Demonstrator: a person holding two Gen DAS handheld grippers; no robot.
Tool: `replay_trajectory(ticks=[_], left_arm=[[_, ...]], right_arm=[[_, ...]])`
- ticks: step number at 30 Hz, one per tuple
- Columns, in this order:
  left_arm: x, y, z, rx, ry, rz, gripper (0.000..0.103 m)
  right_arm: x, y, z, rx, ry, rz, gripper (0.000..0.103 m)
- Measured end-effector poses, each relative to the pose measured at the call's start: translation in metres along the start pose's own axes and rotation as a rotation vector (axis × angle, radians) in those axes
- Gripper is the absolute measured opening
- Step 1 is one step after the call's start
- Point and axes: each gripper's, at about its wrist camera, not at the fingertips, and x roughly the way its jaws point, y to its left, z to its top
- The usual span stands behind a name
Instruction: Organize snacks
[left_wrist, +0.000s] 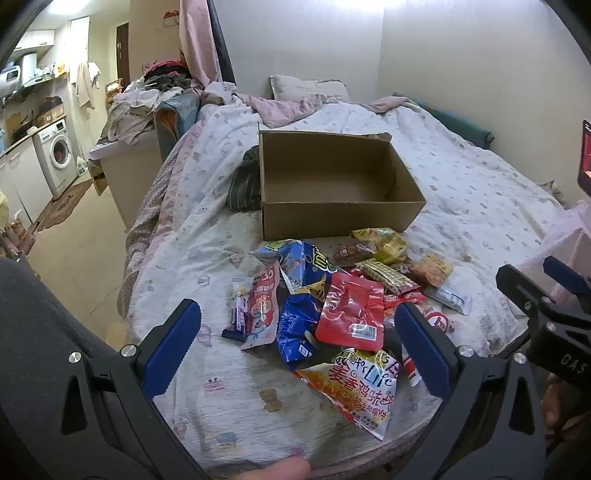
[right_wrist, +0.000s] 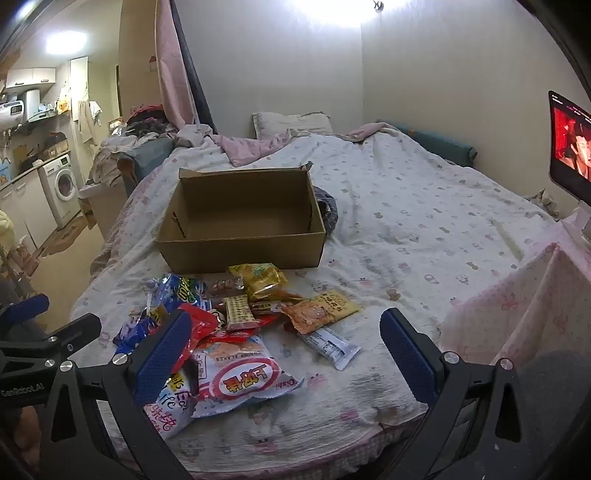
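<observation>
We hold the left gripper (left_wrist: 297, 349) and the right gripper (right_wrist: 286, 354) spread wide with nothing between the blue pads, both hovering over the near edge of the bed with its pale printed quilt (right_wrist: 424, 229), where bare cloth lies open to the right. Ahead sprawls the heap of crinkled snack packets (left_wrist: 343, 295) – red, blue, yellow – overlapping one another. Just beyond it stands the open brown cardboard box (left_wrist: 332, 218), empty inside – a dark striped cloth (left_wrist: 245, 181) touches its side.

Open right gripper (right_wrist: 288, 354) above snack packets (right_wrist: 243, 325), empty cardboard box (right_wrist: 240, 251) behind, on bed (right_wrist: 424, 229)
</observation>
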Motion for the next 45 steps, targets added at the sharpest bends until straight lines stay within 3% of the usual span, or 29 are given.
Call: replay_trajectory(ticks=[14, 45], left_arm=[[-0.003, 0.014, 0.003, -0.02, 0.006, 0.018, 0.103], [0.0, 0.008, 0.002, -0.007, -0.005, 0.028, 0.103]], right_arm=[[0.0, -0.003, 0.001, 0.002, -0.006, 0.001, 0.103], [-0.004, -0.002, 0.002, -0.018, -0.011, -0.011, 0.103]])
